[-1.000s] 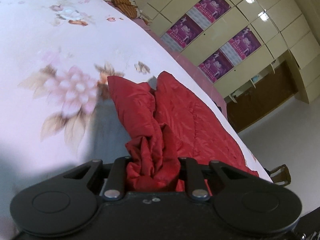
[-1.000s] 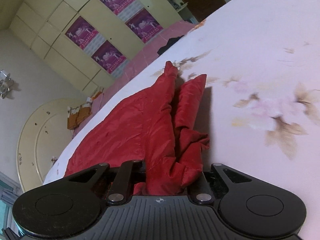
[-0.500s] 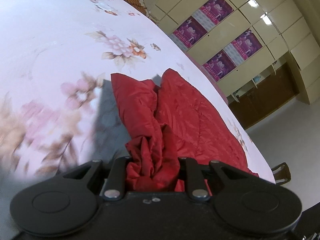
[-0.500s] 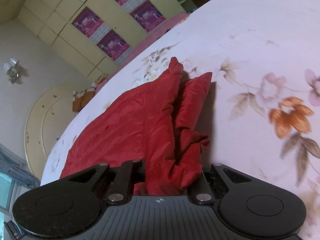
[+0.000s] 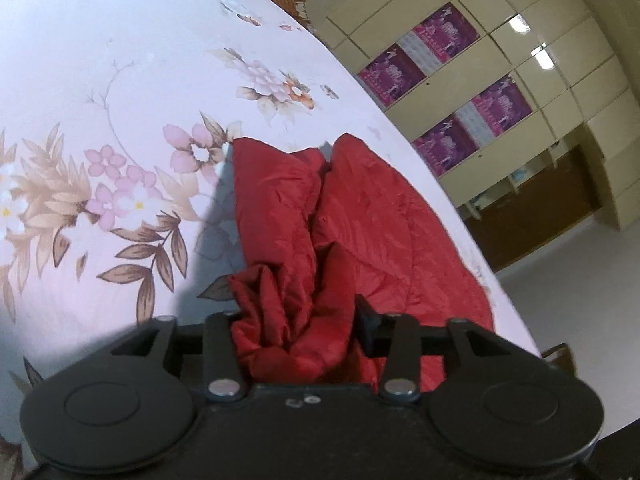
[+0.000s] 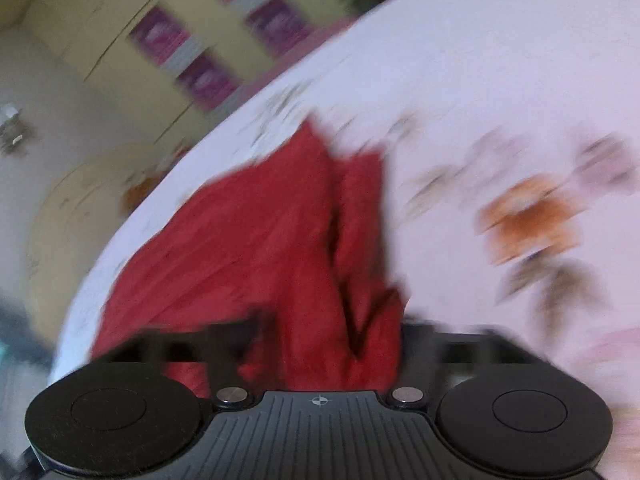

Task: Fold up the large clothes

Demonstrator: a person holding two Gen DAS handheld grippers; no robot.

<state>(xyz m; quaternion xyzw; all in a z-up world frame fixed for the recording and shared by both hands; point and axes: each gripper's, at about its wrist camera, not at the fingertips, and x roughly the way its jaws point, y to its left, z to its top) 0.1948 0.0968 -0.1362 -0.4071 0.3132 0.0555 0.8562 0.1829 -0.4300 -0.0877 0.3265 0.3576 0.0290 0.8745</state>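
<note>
- Left wrist view: left gripper (image 5: 294, 322) fingers opening, bunched red garment (image 5: 360, 224) between them, grip loosened since half a second ago.
- Right gripper (image 6: 332, 344) likewise opening, blurred.
- Garment lying on floral bed (image 5: 120, 100); fold release judged underway.

You see a red garment (image 5: 360, 220) on a white sheet (image 5: 100, 60) with pink and brown flowers; at two o'clock, purple posters (image 5: 472, 112).
</note>
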